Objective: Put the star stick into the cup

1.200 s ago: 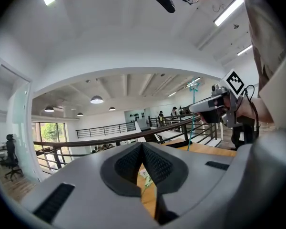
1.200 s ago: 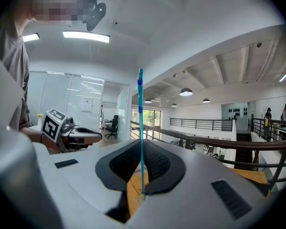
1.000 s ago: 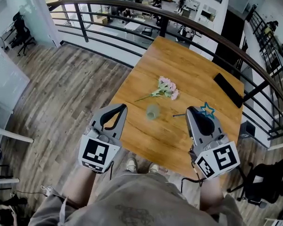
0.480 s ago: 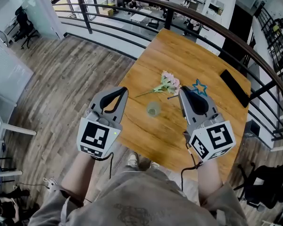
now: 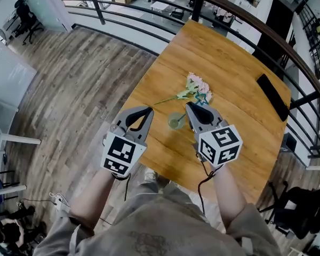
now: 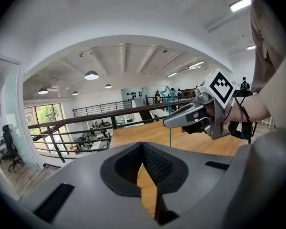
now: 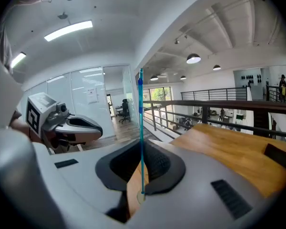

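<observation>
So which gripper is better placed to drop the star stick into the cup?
Right. The right gripper is shut on the thin teal star-topped stick, upright with its lower end at the small clear cup. The left gripper is shut and empty.

wooden table (image 5: 240, 121) by a dark railing (image 5: 196, 7), with a few odd things on and around it

a spray of pink flowers (image 5: 197, 85) lies near the table's middle, its green stem pointing toward the table's left edge. a flat black slab (image 5: 276, 104) lies by the table's right edge, well apart from the flowers. the railing runs past the table's far end and right side. plank floor (image 5: 80, 89) spreads left of the table, with a black office chair (image 5: 25, 21) far to the table's left. another black chair (image 5: 296, 207) stands beyond the table's near right corner.
</observation>
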